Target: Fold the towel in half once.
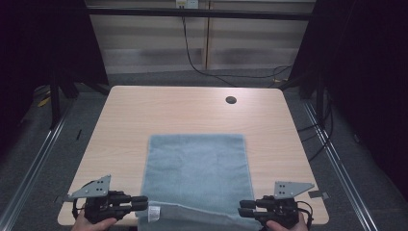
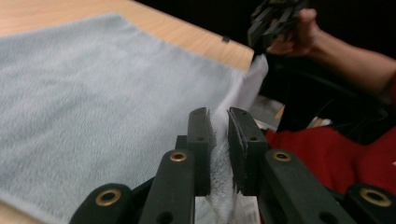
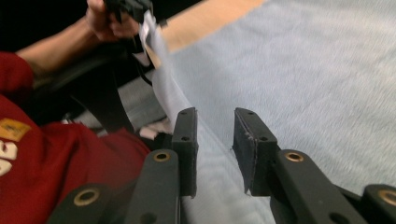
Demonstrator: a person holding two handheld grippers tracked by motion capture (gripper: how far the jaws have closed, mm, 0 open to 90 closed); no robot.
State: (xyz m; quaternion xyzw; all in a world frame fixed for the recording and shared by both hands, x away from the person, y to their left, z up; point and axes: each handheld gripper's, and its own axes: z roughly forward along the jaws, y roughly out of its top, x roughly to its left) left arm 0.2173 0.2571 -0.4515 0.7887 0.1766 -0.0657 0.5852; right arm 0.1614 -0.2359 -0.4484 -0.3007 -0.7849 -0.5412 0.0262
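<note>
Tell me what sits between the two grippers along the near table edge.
Between the left gripper and right gripper, the high view shows the raised near edge of the grey-blue terry towel, with its white label.

The towel (image 1: 195, 175) runs past the table's (image 1: 125, 115) near edge, its hanging part cut off by the bottom of the high view. Both hands (image 1: 91, 222) are cropped there at the wrist. In the right gripper view the towel edge (image 3: 163, 79) is motion-blurred, and whether the right gripper (image 3: 215, 135) pinches the cloth is indeterminate.
</note>
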